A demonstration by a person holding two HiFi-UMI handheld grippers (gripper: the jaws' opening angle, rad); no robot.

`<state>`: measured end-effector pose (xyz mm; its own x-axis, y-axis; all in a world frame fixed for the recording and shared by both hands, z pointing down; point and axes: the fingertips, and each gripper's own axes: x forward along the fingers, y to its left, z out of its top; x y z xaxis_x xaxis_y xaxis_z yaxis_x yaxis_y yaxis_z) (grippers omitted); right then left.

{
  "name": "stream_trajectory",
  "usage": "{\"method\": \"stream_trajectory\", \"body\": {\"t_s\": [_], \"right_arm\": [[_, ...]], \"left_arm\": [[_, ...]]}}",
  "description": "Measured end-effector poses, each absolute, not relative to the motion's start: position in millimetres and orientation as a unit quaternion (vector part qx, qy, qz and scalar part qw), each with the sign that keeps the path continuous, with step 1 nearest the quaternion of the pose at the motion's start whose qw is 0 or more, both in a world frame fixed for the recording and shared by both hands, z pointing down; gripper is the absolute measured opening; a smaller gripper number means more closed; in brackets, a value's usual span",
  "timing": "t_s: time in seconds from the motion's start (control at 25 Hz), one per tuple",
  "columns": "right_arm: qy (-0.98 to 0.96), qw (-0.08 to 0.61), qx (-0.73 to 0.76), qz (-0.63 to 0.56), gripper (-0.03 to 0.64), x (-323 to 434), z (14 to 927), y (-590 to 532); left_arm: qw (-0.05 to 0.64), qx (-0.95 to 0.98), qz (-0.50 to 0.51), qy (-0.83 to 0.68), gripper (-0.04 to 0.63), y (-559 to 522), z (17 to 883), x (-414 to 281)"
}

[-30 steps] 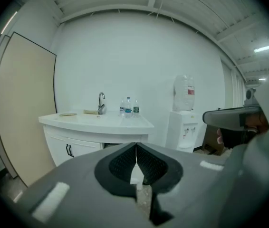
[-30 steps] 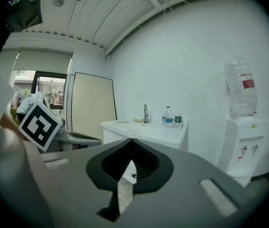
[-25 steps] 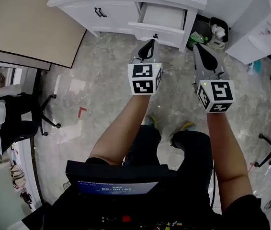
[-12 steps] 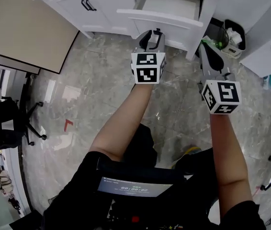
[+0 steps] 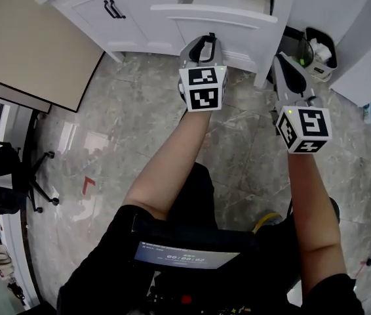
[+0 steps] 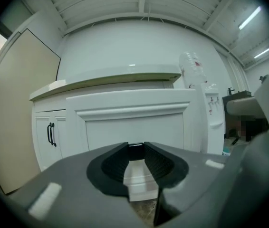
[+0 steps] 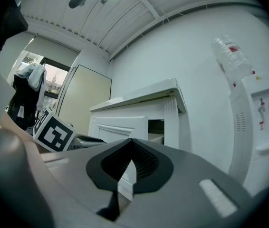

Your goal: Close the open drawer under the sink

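Note:
The white sink cabinet (image 5: pixel 139 8) stands at the top of the head view, its right-hand drawer (image 5: pixel 215 18) pulled out over the floor. My left gripper (image 5: pixel 202 43) is right at the drawer front (image 6: pixel 134 125). Its jaws stand a narrow gap apart, and the small black drawer handle (image 6: pixel 134 149) sits between the fingertips. The left gripper (image 6: pixel 134 152) holds nothing else. My right gripper (image 5: pixel 282 63) hangs to the right of the drawer, beside the cabinet's corner, shut and empty. In the right gripper view its tips (image 7: pixel 130 141) meet in front of the open drawer (image 7: pixel 125 127).
A black bin (image 5: pixel 318 44) with rubbish stands right of the cabinet. A water dispenser (image 7: pixel 260 122) is against the wall. A beige panel (image 5: pixel 28 44) lies left. An office chair (image 5: pixel 8 176) stands at the far left on the marble floor (image 5: pixel 126 130).
The person has stepped closer to the cabinet. My left gripper has come from short of the drawer front up to its handle. My right gripper has moved forward alongside it.

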<state>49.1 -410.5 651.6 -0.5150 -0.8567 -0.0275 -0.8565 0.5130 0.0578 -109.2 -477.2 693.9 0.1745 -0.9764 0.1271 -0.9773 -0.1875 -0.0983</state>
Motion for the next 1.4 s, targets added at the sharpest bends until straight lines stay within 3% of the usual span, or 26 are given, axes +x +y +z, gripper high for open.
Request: {"method": "stream_trajectory", "body": {"t_s": [1.4], "right_arm": [[-0.845,0.039,0.533,-0.002,0.023,26,669,-556]], "left_arm": [[0.029,0.775,0.081,-0.626,0.11,-621,691,-93]]}}
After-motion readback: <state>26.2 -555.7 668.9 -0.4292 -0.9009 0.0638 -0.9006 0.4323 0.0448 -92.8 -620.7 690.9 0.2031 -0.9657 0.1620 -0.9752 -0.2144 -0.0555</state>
